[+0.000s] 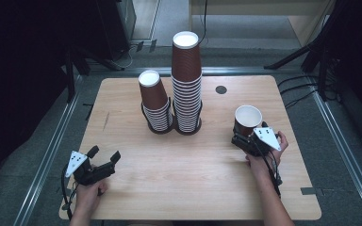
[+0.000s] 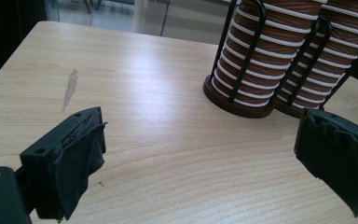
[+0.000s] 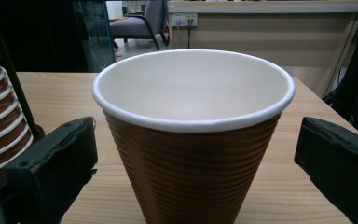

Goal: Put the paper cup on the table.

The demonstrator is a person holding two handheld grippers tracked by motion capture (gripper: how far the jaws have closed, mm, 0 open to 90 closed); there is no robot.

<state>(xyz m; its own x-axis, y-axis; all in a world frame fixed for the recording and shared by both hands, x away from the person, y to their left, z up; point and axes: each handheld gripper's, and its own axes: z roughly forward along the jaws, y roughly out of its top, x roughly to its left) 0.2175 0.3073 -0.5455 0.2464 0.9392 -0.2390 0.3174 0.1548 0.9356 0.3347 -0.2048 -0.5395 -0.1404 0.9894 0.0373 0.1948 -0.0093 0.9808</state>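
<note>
Cup (image 3: 193, 135): upright on the desk (image 1: 202, 183), mouth up, on my right side, well apart from the two stacks; it stands between my right fingers.
Feel, as I judge it: thin ribbed paper, very light and empty, so it will tip or skid at a nudge and dent under a hard squeeze; the ribs should give some grip.
Where to hold: the side wall about mid-height, below the rolled white rim, one pad on each side, with gentle pressure.
Right gripper (image 1: 250, 141): my fingers are spread wide either side of the cup, with a gap showing at each pad, holding nothing.
Left gripper (image 1: 104, 157): fingers wide apart and empty, low over the bare desk near its front left corner, pointed toward the racks.
Short stack (image 1: 153, 101): upside-down cups in a black wire rack, behind centre.
Tall stack (image 1: 187, 84): just beside it to the right, in its own rack, standing much higher.
</note>
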